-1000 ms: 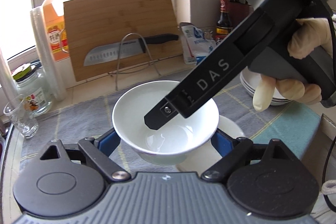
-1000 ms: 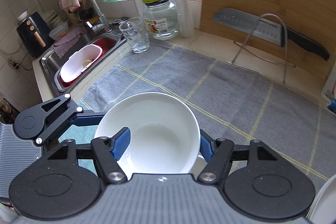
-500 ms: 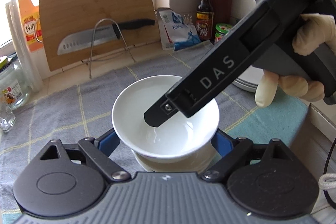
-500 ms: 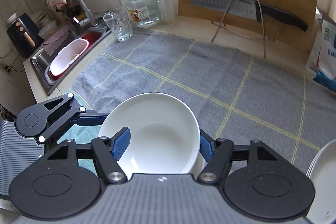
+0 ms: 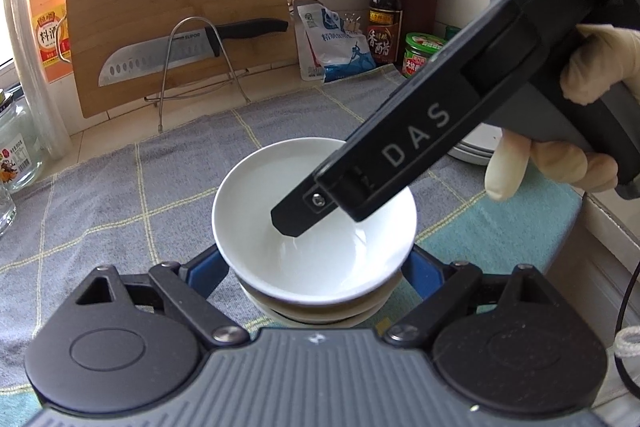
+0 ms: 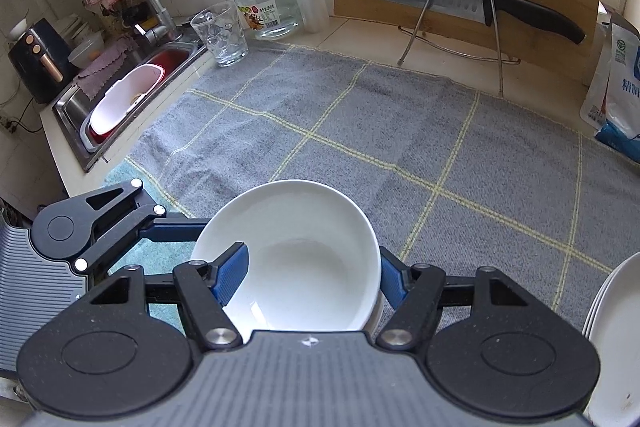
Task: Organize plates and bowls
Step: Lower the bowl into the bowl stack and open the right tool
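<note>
A white bowl [image 5: 314,227] sits in a stack of white bowls [image 5: 316,311] on the grey checked towel [image 5: 120,187]. My left gripper [image 5: 316,267] straddles it, one blue pad on each side, jaws spread wide around the bowl. My right gripper [image 6: 308,275] has one finger inside the bowl [image 6: 304,267] and the other outside its rim, shut on the rim. The right gripper's black finger reaches down into the bowl in the left wrist view [image 5: 304,215]. A stack of white plates [image 6: 616,339] lies at the right.
A bamboo cutting board [image 5: 176,15] with a knife [image 5: 180,55] on a wire rack stands at the back. Bottles, a salt bag [image 5: 336,47] and a green-lidded jar are back right. A glass [image 6: 220,33], a jar and the sink [image 6: 128,95] are to the left.
Both grippers carried the bowl to the right and lowered it onto the bowl beneath; the backdrop has shifted left in both views.
</note>
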Demonstrator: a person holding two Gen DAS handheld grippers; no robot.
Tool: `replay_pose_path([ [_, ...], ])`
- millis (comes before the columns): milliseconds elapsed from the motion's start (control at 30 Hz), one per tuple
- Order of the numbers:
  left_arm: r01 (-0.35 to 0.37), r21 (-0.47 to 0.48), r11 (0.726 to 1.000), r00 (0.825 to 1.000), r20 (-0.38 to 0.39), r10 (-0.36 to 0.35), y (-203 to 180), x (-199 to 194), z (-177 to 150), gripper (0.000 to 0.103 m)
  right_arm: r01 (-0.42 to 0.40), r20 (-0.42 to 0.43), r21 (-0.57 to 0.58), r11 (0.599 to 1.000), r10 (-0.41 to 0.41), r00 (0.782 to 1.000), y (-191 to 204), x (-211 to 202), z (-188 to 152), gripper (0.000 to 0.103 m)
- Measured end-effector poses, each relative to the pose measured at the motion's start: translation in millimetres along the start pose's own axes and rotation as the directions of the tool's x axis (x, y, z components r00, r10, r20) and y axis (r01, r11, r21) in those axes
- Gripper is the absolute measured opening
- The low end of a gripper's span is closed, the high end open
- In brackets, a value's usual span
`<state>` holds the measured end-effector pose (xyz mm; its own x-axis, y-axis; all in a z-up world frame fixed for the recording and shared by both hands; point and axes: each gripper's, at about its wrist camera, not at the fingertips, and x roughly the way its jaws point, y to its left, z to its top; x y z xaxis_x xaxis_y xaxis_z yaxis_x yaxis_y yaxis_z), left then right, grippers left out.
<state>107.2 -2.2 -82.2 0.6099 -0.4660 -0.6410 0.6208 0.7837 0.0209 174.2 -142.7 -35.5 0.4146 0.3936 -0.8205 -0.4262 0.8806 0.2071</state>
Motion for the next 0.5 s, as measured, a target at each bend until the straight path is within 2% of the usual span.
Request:
replay_pose_path([
  [133, 0.007, 0.015, 1.0, 1.0, -0.003, -0.007, -3, 1, 0, 0.092, 0.03, 0.008, -0.02, 0.999, -0.03, 1.0, 3, 1, -1, 0.078],
  [367, 0.021, 0.017, 1.0, 1.0, 0.002, -0.021, 2, 1, -3, 0.097, 0.01, 0.033, -0.016, 1.0, -0.009, 0.999, 0, -2, -2, 0.084],
  [433, 0.024, 0.03, 0.999, 1.0, 0.004, -0.024, 3, -1, -8, 0.099, 0.02, 0.05, -0.029, 0.999, -0.019, 0.999, 1, -5, -3, 0.098],
  [500, 0.029, 0.041, 0.999, 0.999, 0.022, -0.03, 4, -8, -13, 0.099, 0.032, 0.085, -0.055, 0.998, -0.027, 0.996, 2, -10, -6, 0.103],
])
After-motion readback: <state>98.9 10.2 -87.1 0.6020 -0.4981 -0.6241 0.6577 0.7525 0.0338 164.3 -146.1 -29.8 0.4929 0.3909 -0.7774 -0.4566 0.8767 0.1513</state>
